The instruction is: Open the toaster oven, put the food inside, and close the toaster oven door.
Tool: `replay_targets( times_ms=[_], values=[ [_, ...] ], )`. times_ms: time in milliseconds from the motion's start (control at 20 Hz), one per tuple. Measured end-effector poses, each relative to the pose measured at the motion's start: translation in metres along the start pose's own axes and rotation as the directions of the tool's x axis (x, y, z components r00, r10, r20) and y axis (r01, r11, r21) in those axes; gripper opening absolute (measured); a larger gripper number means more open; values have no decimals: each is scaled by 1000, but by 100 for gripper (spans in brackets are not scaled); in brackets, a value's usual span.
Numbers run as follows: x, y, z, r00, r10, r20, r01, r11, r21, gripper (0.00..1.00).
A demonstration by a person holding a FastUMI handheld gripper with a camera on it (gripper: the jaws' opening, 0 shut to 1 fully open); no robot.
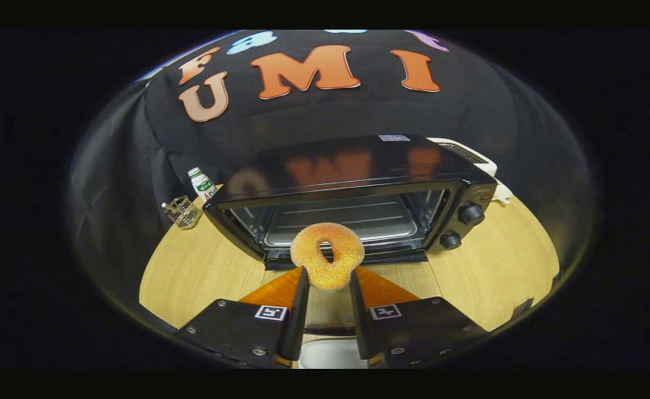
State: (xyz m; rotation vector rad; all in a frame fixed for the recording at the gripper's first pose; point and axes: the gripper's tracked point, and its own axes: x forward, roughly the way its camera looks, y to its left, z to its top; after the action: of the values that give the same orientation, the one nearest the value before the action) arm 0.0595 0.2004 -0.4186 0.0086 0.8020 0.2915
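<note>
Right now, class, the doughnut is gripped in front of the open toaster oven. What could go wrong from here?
1. The gripper pinches only the lower edge of the doughnut, so it might tip or slip out on the way in.
2. The toaster oven has its door folded down; a low approach could catch the door's edge.
3. The doughnut stands upright, so it may brush the wire rack when set down.
</note>
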Motion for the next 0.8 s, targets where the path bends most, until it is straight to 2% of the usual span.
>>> replay_targets(
  times_ms=[150, 350, 550, 700, 800],
  values=[
    [14, 4, 4, 999, 43, -3, -43, 996, 75, 40],
    [30, 12, 13, 994, 109, 20, -110, 969, 220, 40],
    [44, 17, 20, 984, 173, 39, -175, 912, 371, 40],
    [57, 15, 30, 980, 186, 65, -195, 863, 467, 40],
    [66, 8, 34, 983, 169, 75, -184, 852, 490, 41]
  ],
)
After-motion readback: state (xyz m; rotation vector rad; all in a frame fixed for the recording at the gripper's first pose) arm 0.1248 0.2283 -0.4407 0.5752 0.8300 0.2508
